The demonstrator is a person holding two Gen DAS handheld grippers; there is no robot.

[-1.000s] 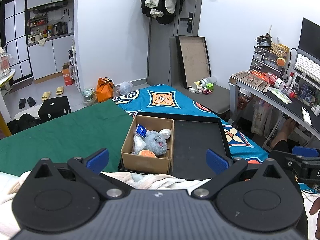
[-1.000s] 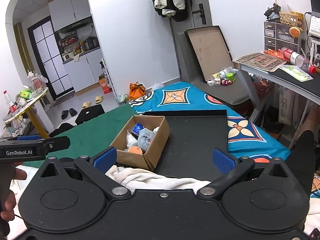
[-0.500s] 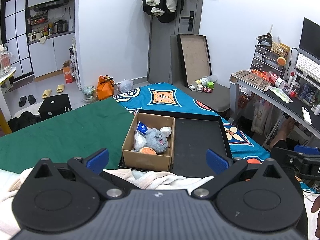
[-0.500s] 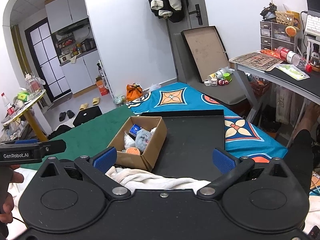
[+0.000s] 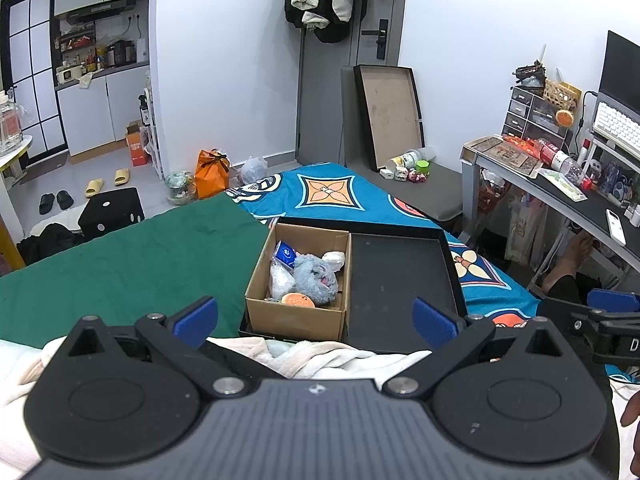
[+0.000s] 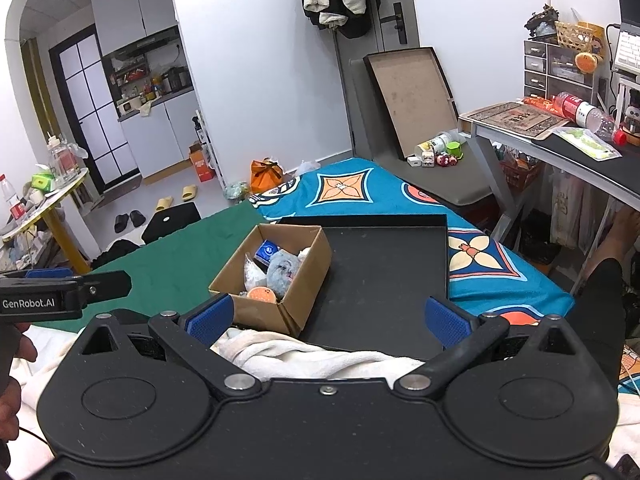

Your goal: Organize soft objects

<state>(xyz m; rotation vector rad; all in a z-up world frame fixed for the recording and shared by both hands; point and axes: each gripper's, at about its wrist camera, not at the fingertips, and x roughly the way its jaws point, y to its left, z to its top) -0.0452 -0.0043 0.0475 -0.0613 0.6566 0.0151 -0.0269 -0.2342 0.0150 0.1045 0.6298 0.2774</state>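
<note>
Both the left claw (image 5: 314, 316) and the right claw (image 6: 328, 316) are wide open and hold nothing. The cardboard box (image 5: 296, 312) with a grey plush toy (image 5: 314, 278) sits in the black tray (image 5: 400, 276), at the centre of the frame.

Cardboard box (image 5: 296, 312) sits in tray's (image 5: 396, 272) left side, holding plush toy (image 5: 314, 280).

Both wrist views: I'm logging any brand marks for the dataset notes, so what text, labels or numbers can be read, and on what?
"GenRobot.AI": white print on the left gripper, seen in the right wrist view.
"D": a cut-off white letter on the right gripper, at the left wrist view's edge.
Blue packet in the cardboard box: white mark, too small to read.
Bottle on the desk: red label, unreadable.
</note>
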